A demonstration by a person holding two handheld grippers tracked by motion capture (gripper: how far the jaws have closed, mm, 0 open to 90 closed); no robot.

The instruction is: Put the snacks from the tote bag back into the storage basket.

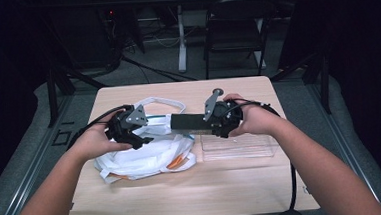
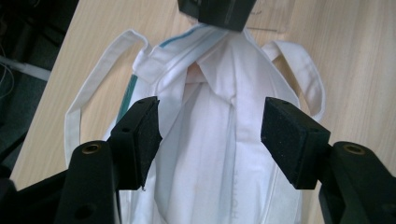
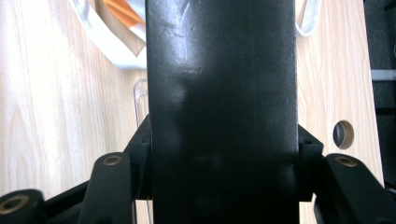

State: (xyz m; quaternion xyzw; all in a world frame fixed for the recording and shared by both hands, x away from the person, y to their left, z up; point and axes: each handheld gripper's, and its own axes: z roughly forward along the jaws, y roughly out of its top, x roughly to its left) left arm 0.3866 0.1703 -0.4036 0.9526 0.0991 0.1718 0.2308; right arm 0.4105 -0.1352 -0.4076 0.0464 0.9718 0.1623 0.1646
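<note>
A long black box (image 1: 189, 122) hangs level above the table, and my right gripper (image 1: 207, 122) is shut on its right end. In the right gripper view the black box (image 3: 222, 93) runs up the middle with the right gripper (image 3: 224, 163) pressing both its sides. A white cloth bag (image 1: 146, 158) with long handles lies crumpled at the table's left. My left gripper (image 1: 142, 137) hovers over it, open. In the left gripper view its pads (image 2: 142, 135) stand wide apart above the bag (image 2: 210, 163), with nothing between them. The box's end (image 2: 217, 11) sits just beyond the bag's mouth.
A clear plastic tray (image 1: 238, 147) lies on the wooden table (image 1: 183, 193) under my right hand. Something orange (image 1: 174, 163) shows inside the bag. A round hole (image 3: 343, 134) is cut in the tabletop. A chair (image 1: 234, 29) stands beyond the far edge.
</note>
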